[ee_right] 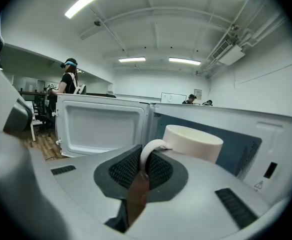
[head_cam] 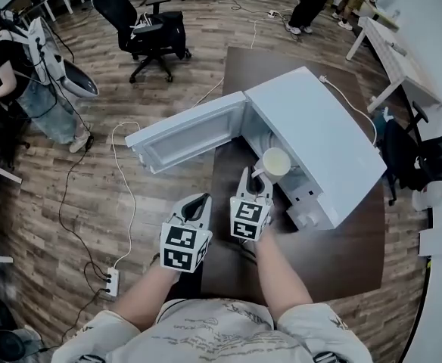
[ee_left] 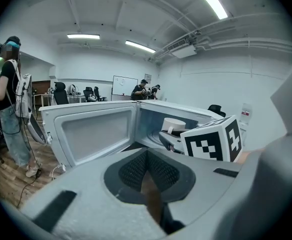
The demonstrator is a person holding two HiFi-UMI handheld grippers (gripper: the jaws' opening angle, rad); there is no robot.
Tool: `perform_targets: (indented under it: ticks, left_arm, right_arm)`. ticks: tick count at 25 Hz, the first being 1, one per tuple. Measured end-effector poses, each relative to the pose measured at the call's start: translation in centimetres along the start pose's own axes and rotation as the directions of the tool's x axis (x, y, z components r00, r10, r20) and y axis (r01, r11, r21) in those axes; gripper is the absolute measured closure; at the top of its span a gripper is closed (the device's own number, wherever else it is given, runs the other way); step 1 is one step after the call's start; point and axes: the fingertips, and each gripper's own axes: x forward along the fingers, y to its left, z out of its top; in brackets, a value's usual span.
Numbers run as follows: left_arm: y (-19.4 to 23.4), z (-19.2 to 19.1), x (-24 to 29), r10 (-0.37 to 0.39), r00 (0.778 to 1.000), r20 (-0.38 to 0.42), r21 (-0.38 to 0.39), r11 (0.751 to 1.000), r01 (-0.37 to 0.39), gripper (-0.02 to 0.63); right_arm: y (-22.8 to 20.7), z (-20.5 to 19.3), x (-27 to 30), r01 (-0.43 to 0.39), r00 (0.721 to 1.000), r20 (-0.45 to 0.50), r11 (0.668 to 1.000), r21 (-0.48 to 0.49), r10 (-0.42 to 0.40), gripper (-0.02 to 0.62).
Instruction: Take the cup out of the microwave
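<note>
Open-plan office with a wood floor, chairs and cables all over, and a dark brown table (head_cam: 334, 255) in the middle with a white microwave (head_cam: 319, 134) on it. Its door (head_cam: 187, 131) is swung wide, out toward 10 o'clock from the box.

So where is this at? I'd say over halfway. The door's open and the cup (head_cam: 275, 162) is already grabbed. The right gripper (head_cam: 256, 180) is pinched closed on the cup's handle (ee_right: 148, 154), which loops down right between the pads. The cream cup body sits just past the tips, at about 1 o'clock from them looking down. It's right at the mouth of the oven, and I honestly can't swear it's fully clear of the cavity yet. What's left, by my guess, is pulling it the rest of the way out and setting it down on the table.

The left gripper (head_cam: 198, 203) hangs at roughly 8 o'clock from the right one. Its jaws are together with nothing in them, and it's not touching the cup or the door.
</note>
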Motion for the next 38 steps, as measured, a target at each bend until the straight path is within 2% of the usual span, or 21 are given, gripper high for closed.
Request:
perform_targets:
  ticks: [11, 18, 29, 38]
  left_arm:
    - [-1.1, 0.5, -4.4, 0.067, 0.996, 0.061, -0.016, 0.998, -0.066, 0.592]
    - [-3.2, 1.3, -5.8, 0.066, 0.993, 0.099, -0.005, 0.998, -0.066, 0.592]
    - [-6.2, 1.9, -6.6, 0.025, 0.993, 0.119, 0.05, 0.998, -0.031, 0.592]
    - [-6.1, 1.7, -6.9, 0.022, 0.993, 0.115, 0.052, 0.998, -0.029, 0.592]
  right_arm:
    - [3.3, 4.6, -9.4, -0.151, 0.984, 0.094, 0.989, -0.004, 0.15, 0.566]
    - [2.5, 5.6, -14.1, -0.206, 0.973, 0.123, 0.976, 0.068, 0.197, 0.566]
    - [2.2, 6.6, -16.7, -0.235, 0.963, 0.155, 0.968, 0.085, 0.22, 0.572]
    - [2.3, 6.1, -17.2, -0.23, 0.965, 0.151, 0.969, 0.089, 0.215, 0.572]
